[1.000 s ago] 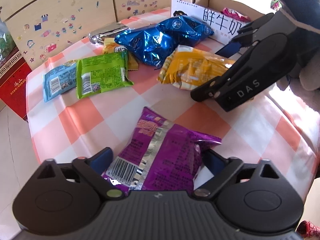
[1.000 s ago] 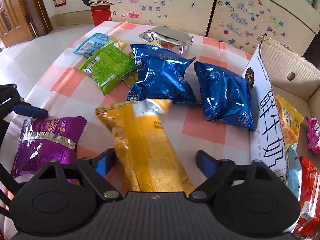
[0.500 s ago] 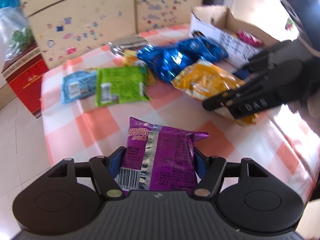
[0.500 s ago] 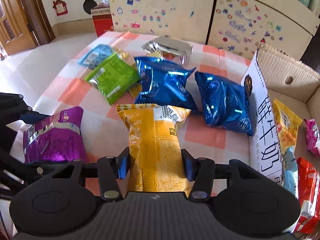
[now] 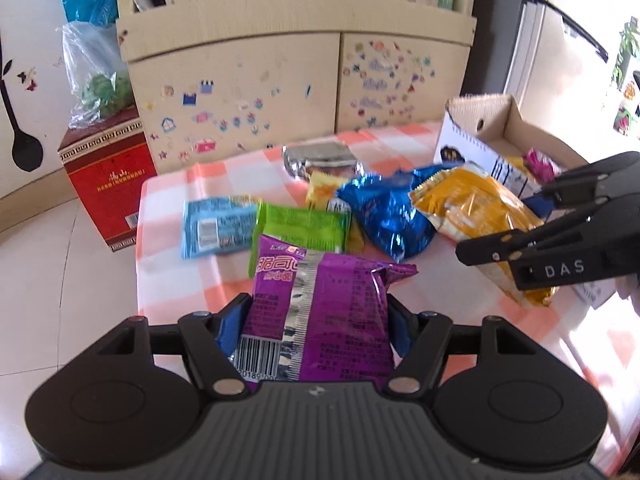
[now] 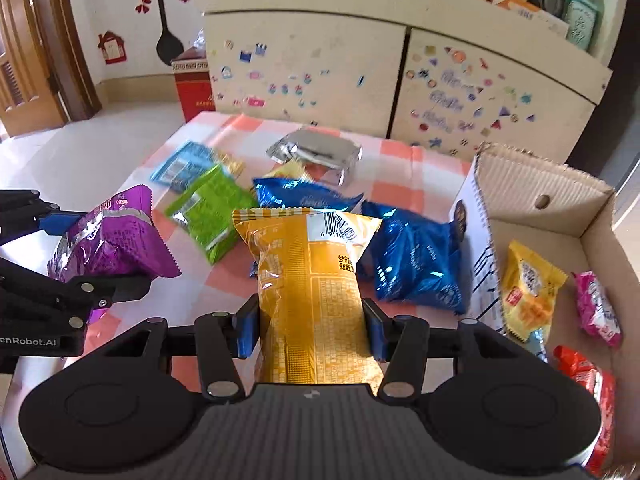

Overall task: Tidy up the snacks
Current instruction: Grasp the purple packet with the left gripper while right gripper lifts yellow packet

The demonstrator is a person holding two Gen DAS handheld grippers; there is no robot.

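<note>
Left wrist view, left gripper (image 5: 316, 320): clamped on the purple packet (image 5: 320, 316), blue pads pressing both sides; the packet is off the tabletop (image 5: 172, 280), near the tabletop's near left edge
Left wrist view, right gripper (image 5: 532, 236): comes in from the right, closed on the yellow packet (image 5: 472, 208), which hangs above the checked cloth just in front of the cardboard box (image 5: 492, 132)
Left wrist view, left to do: light blue packet (image 5: 216, 230), green packet (image 5: 304, 228), a blue packet (image 5: 384, 216), a small yellow packet (image 5: 322, 190) and the silver packet (image 5: 320, 160) lie on the tabletop, none in a gripper

Right wrist view, right gripper (image 6: 312, 324): clamped on the yellow packet (image 6: 316, 296), held upright with the barcode end far from the camera
Right wrist view, left gripper (image 6: 80, 248): at the left edge, holding the purple packet (image 6: 112, 240) clear of the cloth
Right wrist view, done: the cardboard box (image 6: 540, 184) at the right already holds a yellow snack (image 6: 528, 288), a pink one (image 6: 598, 308) and a red one (image 6: 588, 384)
Right wrist view, left to do: two blue packets (image 6: 416, 264), the green packet (image 6: 208, 212), the light blue packet (image 6: 184, 164) and the silver packet (image 6: 316, 152) are outside the box

Progress, judged: under halfway; two packets are lifted but not yet in the box, and at least six more wait on the tabletop
</note>
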